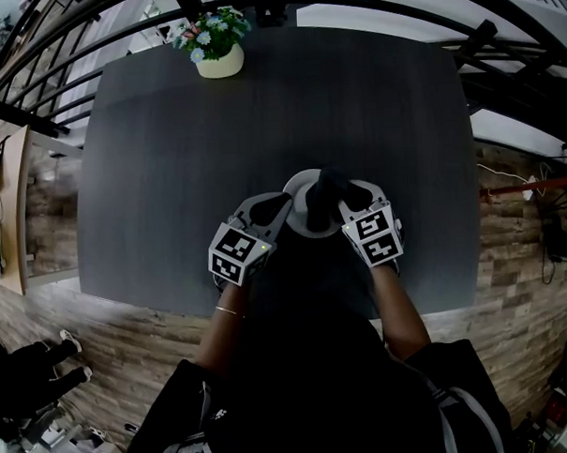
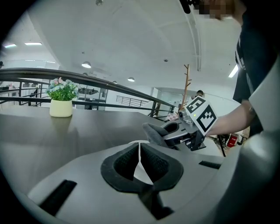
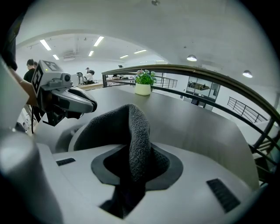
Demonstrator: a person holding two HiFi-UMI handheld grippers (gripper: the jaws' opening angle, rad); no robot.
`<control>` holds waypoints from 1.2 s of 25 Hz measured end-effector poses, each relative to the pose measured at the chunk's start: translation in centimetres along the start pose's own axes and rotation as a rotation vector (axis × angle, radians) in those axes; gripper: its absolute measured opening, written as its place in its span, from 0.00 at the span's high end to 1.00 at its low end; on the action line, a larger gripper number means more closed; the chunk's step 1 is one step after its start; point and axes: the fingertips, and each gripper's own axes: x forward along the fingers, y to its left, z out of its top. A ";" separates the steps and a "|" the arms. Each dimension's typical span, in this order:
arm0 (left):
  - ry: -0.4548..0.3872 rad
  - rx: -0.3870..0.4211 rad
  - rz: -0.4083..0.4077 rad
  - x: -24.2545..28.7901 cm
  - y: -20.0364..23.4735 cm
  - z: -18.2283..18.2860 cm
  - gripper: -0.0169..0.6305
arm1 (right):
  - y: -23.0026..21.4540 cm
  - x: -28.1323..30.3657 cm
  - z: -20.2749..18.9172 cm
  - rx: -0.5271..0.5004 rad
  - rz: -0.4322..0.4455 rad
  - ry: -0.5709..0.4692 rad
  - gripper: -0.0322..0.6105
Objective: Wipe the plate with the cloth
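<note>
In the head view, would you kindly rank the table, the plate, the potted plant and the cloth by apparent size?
1. table
2. potted plant and plate: about alike, and the plate is partly hidden, so no ranking
3. cloth

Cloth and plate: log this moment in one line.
right gripper: shut on cloth | left gripper: shut, at plate edge | cloth over plate

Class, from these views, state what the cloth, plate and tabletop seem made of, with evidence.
Cloth: dark grey terry or microfibre, by its nubbly pile. Plate: pale, smooth; probably glazed ceramic, possibly plastic. Tabletop: dark, matt, faint streaky grain; likely wood veneer or laminate.
</note>
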 end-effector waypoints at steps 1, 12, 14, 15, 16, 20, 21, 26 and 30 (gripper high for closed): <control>0.007 -0.004 0.006 0.0 0.1 -0.1 0.97 | 0.0 0.1 0.0 0.000 0.002 0.012 0.82; 0.143 -0.147 0.032 0.3 0.5 -2.8 0.82 | 0.0 0.3 -0.2 0.004 0.004 0.022 0.82; 0.146 -0.160 0.039 0.3 0.7 -2.9 0.80 | -0.1 0.4 -0.2 0.010 0.005 0.019 0.82; 0.145 -0.174 0.040 0.3 0.8 -2.9 0.80 | -0.2 0.5 -0.3 0.014 0.005 0.018 0.82; 0.146 -0.189 0.038 0.3 0.9 -3.0 0.80 | -0.2 0.5 -0.2 0.017 0.004 0.016 0.82; 0.145 -0.288 0.001 0.3 0.7 -2.8 0.79 | -0.4 0.6 -0.3 0.018 0.009 0.014 0.82; 0.134 -0.320 -0.009 0.4 0.7 -2.6 0.79 | -0.4 0.6 -0.4 0.026 0.012 0.015 0.82; 0.102 -0.372 -0.022 0.6 0.5 -2.2 0.79 | -0.5 0.7 -0.6 0.068 0.031 0.007 0.83; 0.083 -0.415 -0.023 0.9 0.5 -1.9 0.79 | -0.5 0.8 -0.6 0.080 0.031 0.000 0.83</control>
